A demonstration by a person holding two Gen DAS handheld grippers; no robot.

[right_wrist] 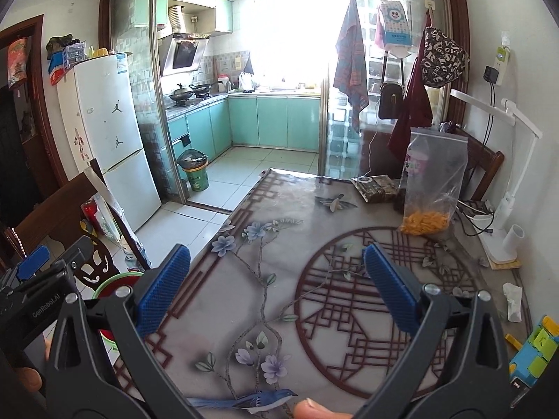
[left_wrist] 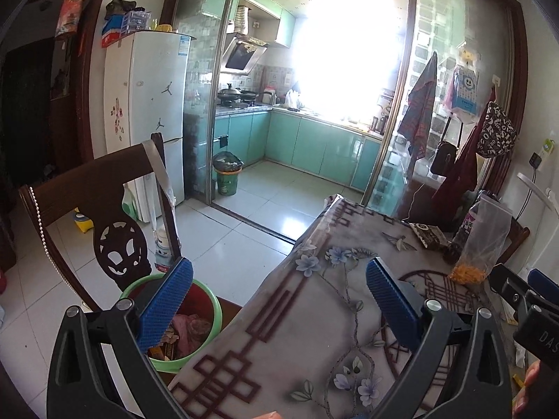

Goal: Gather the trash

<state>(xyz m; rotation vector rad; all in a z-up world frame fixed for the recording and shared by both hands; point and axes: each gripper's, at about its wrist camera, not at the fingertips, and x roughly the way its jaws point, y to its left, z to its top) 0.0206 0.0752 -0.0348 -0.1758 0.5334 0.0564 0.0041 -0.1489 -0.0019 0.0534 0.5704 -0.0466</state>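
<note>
Both claws hang over the dining table [right_wrist: 279, 216] with nothing between their blue pads. The left gripper [left_wrist: 279, 300] is spread wide above the table's left edge, and the green-rimmed trash bin [left_wrist: 204, 345] sits on the floor at its seven o'clock, beside the carved wooden chair [left_wrist: 87, 192], already holding wrappers. The right gripper [right_wrist: 277, 286] is just as wide over the round lattice pattern; a crumpled white tissue [right_wrist: 513, 301] lies at its three o'clock, near the table's right edge.
</note>
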